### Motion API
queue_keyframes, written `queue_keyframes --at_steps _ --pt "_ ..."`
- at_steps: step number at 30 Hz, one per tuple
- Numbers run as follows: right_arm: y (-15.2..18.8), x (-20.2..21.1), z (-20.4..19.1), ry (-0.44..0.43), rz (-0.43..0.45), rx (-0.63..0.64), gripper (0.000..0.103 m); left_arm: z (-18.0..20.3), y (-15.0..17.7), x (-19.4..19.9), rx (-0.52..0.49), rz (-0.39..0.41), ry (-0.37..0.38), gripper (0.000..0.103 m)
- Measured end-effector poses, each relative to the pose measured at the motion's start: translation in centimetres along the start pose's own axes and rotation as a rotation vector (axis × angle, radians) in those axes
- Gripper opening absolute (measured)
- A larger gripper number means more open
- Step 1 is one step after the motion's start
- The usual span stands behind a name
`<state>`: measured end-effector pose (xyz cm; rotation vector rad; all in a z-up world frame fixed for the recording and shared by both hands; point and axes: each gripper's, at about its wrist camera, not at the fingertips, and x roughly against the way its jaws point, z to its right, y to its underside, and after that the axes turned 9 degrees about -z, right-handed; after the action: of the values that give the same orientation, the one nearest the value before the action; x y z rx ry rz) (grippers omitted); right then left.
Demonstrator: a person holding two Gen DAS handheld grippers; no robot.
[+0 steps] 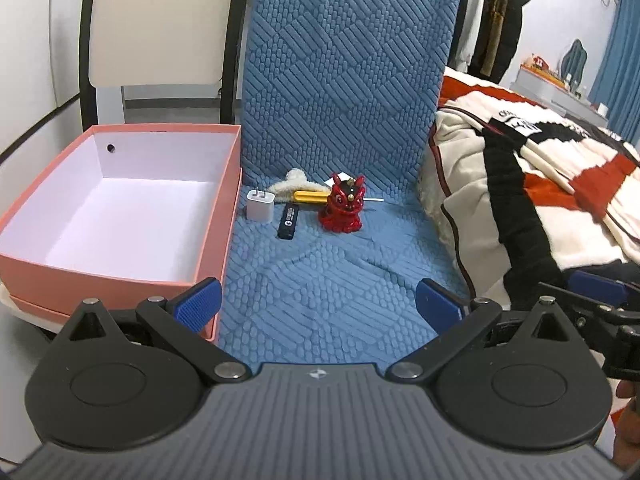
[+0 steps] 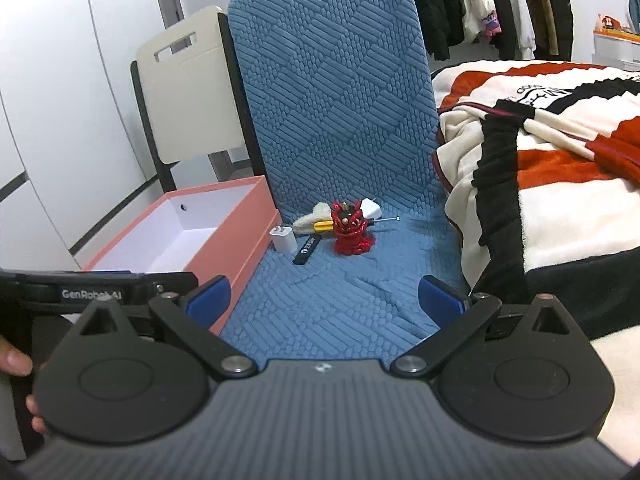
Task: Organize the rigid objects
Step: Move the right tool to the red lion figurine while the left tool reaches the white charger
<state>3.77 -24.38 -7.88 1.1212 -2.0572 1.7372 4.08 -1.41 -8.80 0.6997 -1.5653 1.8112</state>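
Left tool (image 1: 318,300): jaws wide apart, empty, hovering over the front of the blue seat cover (image 1: 320,288). Right tool (image 2: 325,298): same, jaws wide apart, nothing between them, also over the front of the seat.

Pink box (image 1: 120,200) is open and empty, white inside, sitting just left of the seat, touching or nearly touching the cover's edge. One round hole in its back wall.

Items are clustered at the back of the seat, near the backrest:
- white charger (image 1: 260,206), upright, prongs up, closest to the box
- black stick (image 1: 289,221), USB-drive or lighter shape, can't tell which, lying flat just right of the charger
- yellow screwdriver (image 1: 310,196), lying flat behind the stick, shaft pointing right and passing behind the figurine
- red figurine (image 1: 344,208), upright, rightmost in the group
- fuzzy cream thing (image 1: 290,184) behind the screwdriver, touching it
- second white block (image 2: 370,208) behind the figurine, mostly hidden in the left view

Striped blanket (image 1: 540,184) is piled on the bed to the right of the seat. A cream chair (image 1: 160,20) stands behind the box.
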Motion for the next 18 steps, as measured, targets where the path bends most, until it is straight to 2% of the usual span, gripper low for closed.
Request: queue_keyframes --at_steps 7,13,18 --pt "-0.7 -2.6 0.5 0.017 0.000 0.003 0.102 -0.6 -1.1 -3.6 -0.002 -0.016 0.012 0.103" --pt "-1.1 -4.7 1.2 0.045 0.016 -0.036 0.102 -1.2 -2.2 -6.8 -0.005 -0.011 -0.009 0.103" --pt "-1.4 -6.4 1.2 0.069 -0.005 -0.024 0.102 -1.7 -2.6 -8.9 -0.005 -0.019 -0.019 0.103"
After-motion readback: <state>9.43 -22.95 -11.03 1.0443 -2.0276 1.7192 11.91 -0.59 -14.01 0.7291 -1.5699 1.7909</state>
